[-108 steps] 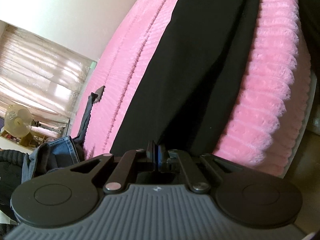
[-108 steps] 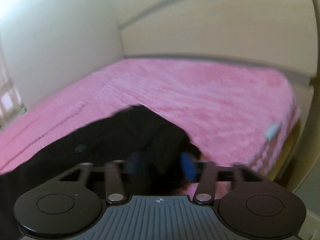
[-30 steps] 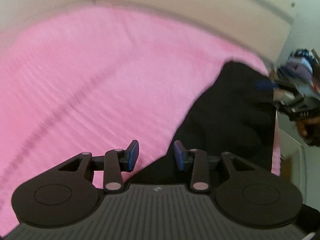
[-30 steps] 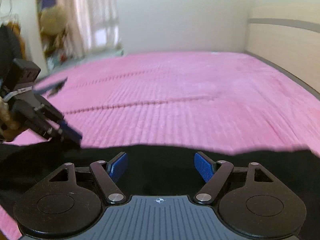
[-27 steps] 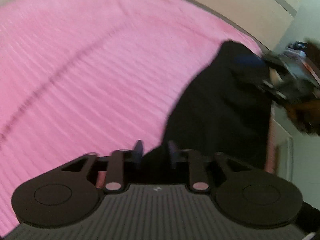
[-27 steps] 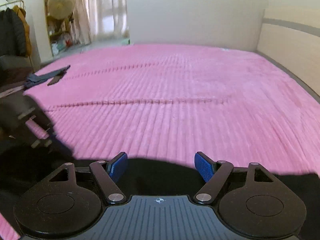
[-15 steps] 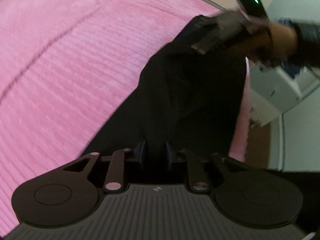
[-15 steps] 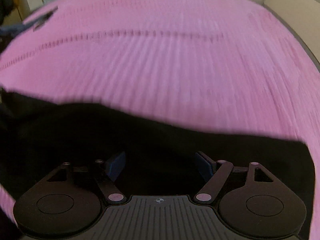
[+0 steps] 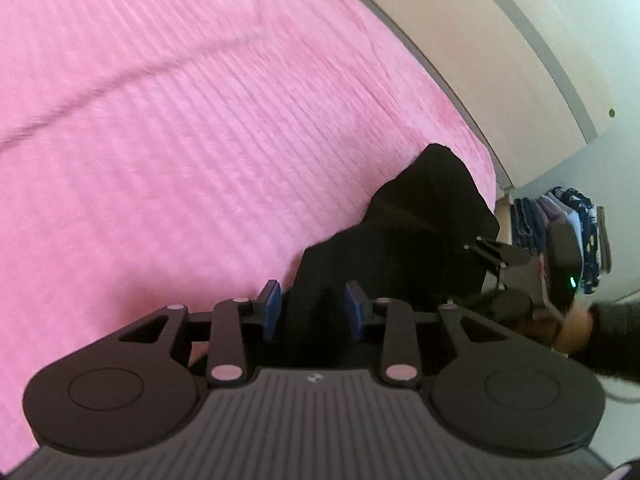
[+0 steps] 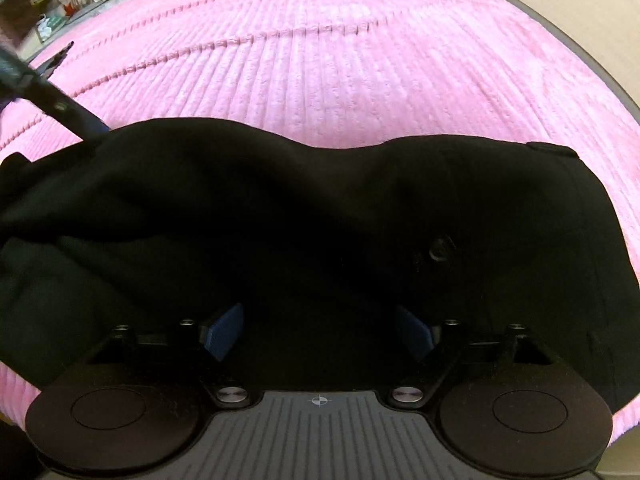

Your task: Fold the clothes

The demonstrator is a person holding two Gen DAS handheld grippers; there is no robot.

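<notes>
Pink bed (image 9: 168,128) spreads ahead of both grippers. Black garment (image 10: 320,216) bunched under them, mid-fold. Left gripper (image 9: 312,312) opening, cloth between pads, not pinched. Right gripper (image 10: 320,332) opening wide, empty over cloth. Next: regrab an edge, flatten.

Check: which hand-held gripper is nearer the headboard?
Right. The right hand-held gripper is at the garment's headboard end; the left hand-held gripper at its far end. Both jaws are opening, garment between them.
</notes>
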